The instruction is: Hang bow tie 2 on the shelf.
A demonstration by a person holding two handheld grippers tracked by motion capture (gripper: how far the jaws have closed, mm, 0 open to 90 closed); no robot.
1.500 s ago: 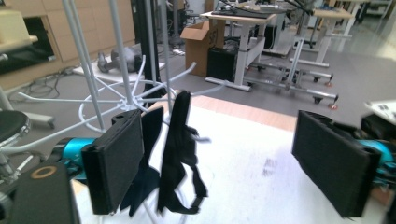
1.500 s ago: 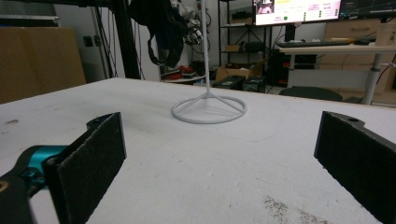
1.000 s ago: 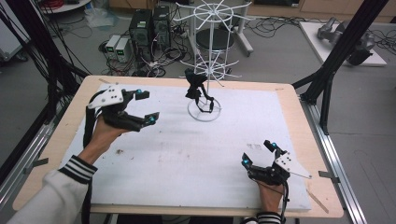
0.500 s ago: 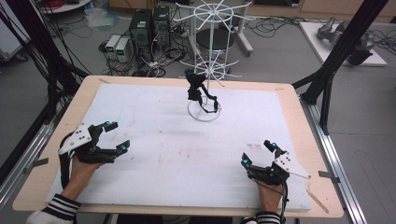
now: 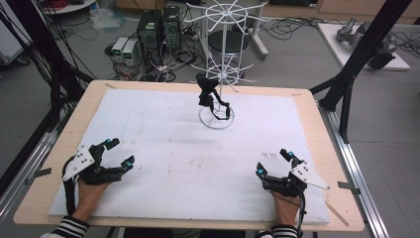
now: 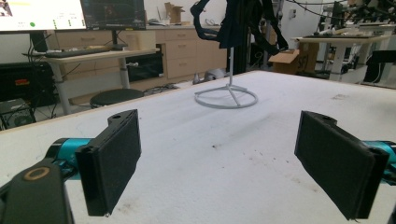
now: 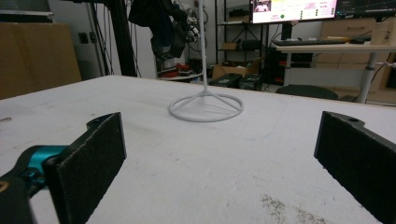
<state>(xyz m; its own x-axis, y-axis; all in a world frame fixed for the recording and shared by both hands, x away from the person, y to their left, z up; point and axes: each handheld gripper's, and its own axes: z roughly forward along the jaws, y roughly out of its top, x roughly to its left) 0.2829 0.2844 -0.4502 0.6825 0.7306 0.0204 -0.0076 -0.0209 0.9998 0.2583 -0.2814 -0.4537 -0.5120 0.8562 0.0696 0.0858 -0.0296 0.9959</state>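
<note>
A white wire rack (image 5: 218, 74) stands on a ring base (image 5: 216, 118) at the far middle of the white mat (image 5: 188, 148). A black item (image 5: 207, 91) hangs from its lower tier. My left gripper (image 5: 120, 154) rests open near the front left of the mat, nothing between its pads. At the front right my right gripper (image 5: 274, 163) is open too and holds nothing. The rack's base (image 6: 226, 97) and the hanging black item (image 6: 238, 21) lie ahead in the left gripper view. The base (image 7: 206, 107) sits ahead in the right gripper view.
The mat covers a wooden table (image 5: 317, 124) with a black frame post (image 5: 354, 69) at the right and cables (image 5: 49, 64) at the left. Computers (image 5: 158, 29) and a stool (image 5: 228, 42) stand on the floor behind.
My left gripper has moved from the far left of the mat back toward the front edge, still open. The right gripper has stayed in place.
</note>
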